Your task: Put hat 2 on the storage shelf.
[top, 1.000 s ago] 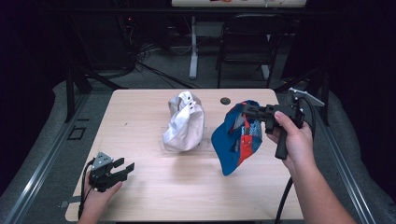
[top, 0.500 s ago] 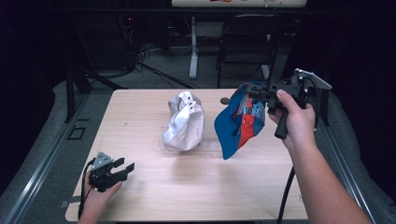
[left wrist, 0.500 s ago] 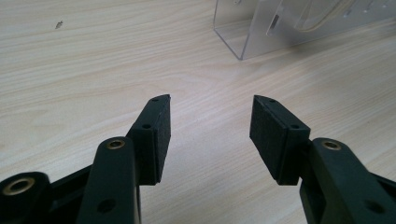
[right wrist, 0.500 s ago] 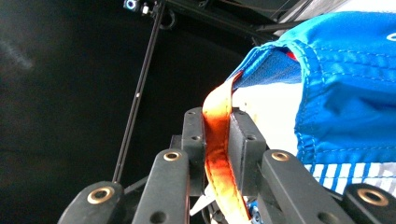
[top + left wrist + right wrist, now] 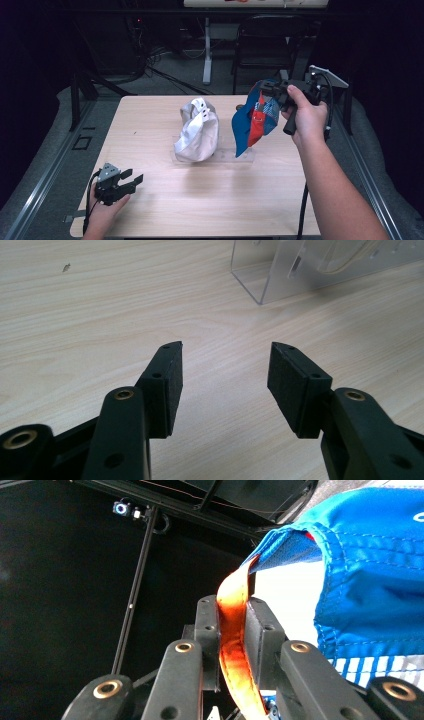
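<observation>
My right gripper [image 5: 263,91] is raised over the table's far right, shut on the orange strap [image 5: 232,625] of a blue cap [image 5: 245,125]. The cap hangs from the jaws with its red strap side facing me, clear of the tabletop. In the right gripper view the blue cap [image 5: 370,580] fills the right side and the strap runs between the two pads. A white cap [image 5: 197,131] sits on a clear acrylic stand [image 5: 240,154] at the table's middle. My left gripper [image 5: 135,181] rests at the near left corner, open with nothing between its fingers [image 5: 165,385].
The wooden table [image 5: 150,125] has bare surface on its left and near sides. A corner of the acrylic stand [image 5: 280,270] lies ahead of the left gripper. A small dark round thing [image 5: 240,106] peeks out behind the blue cap. A chair [image 5: 270,45] and cables lie beyond the far edge.
The right hand has carried the blue cap up and toward the far right, off the table. The left gripper and the white cap have stayed put.
</observation>
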Action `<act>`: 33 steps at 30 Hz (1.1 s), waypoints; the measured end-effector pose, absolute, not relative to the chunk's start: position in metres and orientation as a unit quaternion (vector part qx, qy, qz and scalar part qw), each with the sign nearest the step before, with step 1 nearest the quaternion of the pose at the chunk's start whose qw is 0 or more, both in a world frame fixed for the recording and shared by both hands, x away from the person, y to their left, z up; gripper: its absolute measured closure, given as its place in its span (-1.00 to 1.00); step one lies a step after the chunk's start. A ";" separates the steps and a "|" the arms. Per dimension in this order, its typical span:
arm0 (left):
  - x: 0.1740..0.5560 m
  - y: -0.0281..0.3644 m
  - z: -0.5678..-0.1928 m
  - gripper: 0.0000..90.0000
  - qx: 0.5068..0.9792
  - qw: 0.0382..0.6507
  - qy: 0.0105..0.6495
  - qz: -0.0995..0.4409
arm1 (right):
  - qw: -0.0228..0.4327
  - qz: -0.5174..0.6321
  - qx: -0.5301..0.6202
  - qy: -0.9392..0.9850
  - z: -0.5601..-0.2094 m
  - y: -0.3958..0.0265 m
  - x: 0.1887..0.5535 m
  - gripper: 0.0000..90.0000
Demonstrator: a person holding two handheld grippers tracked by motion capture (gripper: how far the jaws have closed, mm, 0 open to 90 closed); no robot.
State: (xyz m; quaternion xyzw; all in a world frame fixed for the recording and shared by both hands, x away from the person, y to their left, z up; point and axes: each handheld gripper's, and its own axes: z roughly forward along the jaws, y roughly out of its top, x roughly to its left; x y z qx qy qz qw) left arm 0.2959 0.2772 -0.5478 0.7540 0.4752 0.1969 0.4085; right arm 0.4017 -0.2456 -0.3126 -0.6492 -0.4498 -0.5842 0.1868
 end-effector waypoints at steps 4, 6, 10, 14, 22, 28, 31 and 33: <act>0.296 0.277 -0.548 0.08 0.754 0.408 0.475 0.197 | 0.184 -0.580 -0.654 -0.450 -0.315 -0.242 0.406 0.73; 0.296 0.278 -0.548 0.08 0.754 0.409 0.475 0.197 | 0.182 -0.577 -0.656 -0.451 -0.317 -0.239 0.409 0.73; 0.296 0.278 -0.548 0.08 0.754 0.409 0.475 0.197 | 0.179 -0.574 -0.658 -0.453 -0.317 -0.237 0.410 0.73; 0.296 0.278 -0.548 0.08 0.754 0.408 0.475 0.197 | 0.172 -0.567 -0.665 -0.456 -0.318 -0.238 0.411 0.73; 0.296 0.277 -0.548 0.08 0.755 0.408 0.474 0.198 | 0.165 -0.561 -0.668 -0.461 -0.321 -0.239 0.413 0.72; 0.296 0.277 -0.548 0.08 0.755 0.408 0.474 0.198 | 0.169 -0.553 -0.672 -0.463 -0.328 -0.236 0.415 0.72; 0.296 0.277 -0.548 0.08 0.755 0.408 0.474 0.197 | 0.173 -0.553 -0.673 -0.459 -0.331 -0.234 0.416 0.72; 0.296 0.277 -0.548 0.08 0.755 0.408 0.474 0.198 | 0.176 -0.550 -0.673 -0.462 -0.334 -0.231 0.418 0.72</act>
